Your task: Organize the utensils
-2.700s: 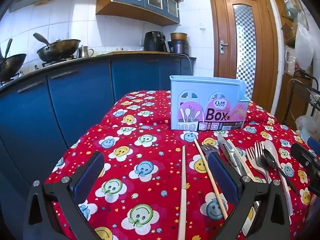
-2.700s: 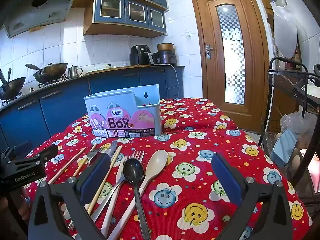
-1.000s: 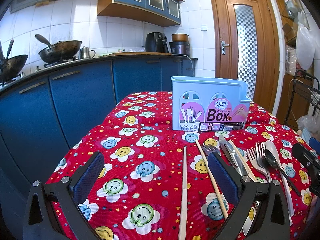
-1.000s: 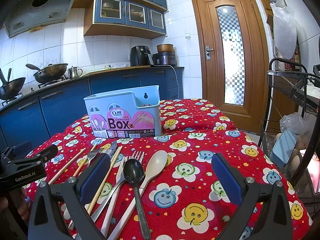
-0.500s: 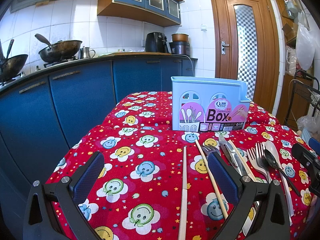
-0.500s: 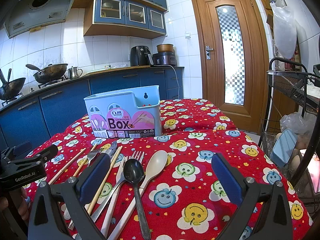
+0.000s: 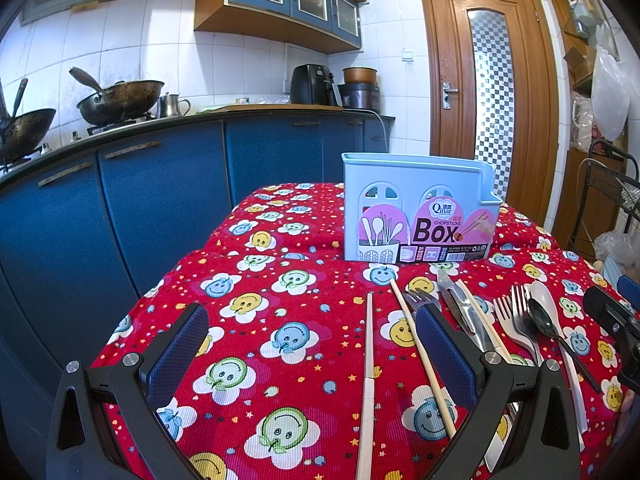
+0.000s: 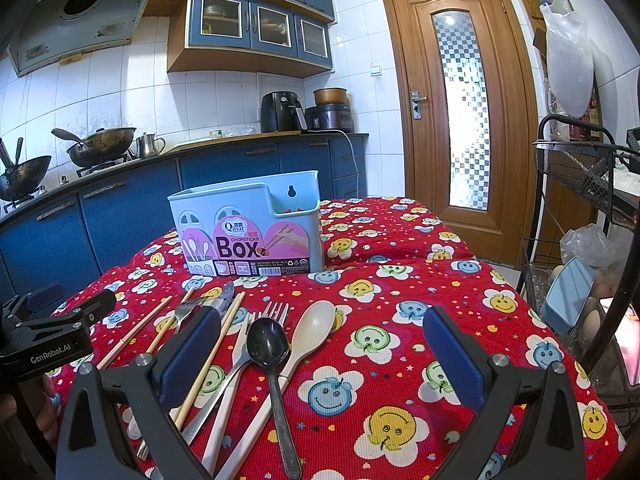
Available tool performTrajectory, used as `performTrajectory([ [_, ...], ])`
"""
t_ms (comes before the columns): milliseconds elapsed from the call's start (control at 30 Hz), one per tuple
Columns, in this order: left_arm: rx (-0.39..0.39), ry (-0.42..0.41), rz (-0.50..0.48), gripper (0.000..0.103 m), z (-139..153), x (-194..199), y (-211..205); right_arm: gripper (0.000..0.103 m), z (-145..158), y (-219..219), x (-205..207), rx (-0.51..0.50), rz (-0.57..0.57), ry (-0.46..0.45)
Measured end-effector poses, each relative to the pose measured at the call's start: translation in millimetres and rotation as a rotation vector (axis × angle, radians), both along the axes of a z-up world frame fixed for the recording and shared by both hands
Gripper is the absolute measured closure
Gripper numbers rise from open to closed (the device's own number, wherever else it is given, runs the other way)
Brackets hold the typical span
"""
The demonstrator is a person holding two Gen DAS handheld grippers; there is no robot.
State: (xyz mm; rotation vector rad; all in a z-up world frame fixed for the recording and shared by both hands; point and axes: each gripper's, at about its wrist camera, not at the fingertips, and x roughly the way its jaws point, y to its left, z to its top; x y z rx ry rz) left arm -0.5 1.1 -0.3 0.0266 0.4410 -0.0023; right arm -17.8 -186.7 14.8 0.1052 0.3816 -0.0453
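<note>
Right wrist view: two spoons [image 8: 267, 344], one box [image 8: 246, 232].

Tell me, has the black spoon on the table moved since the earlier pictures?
No. The black spoon lies in the same place beside the cream spoon, at the same position in front of the blue box.

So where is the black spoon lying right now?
In the right wrist view, the black spoon lies flat on the tablecloth, between the white fork and cream spoon.
</note>
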Motion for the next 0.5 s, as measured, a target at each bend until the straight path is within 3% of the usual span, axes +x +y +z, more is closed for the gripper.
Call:
performTrajectory([
  [500, -0.014, 0.022, -0.004, 0.0, -0.4, 3.3, 0.4, 0.0, -4.7, -3.5, 0.0, 0.015, -0.006, 0.002],
])
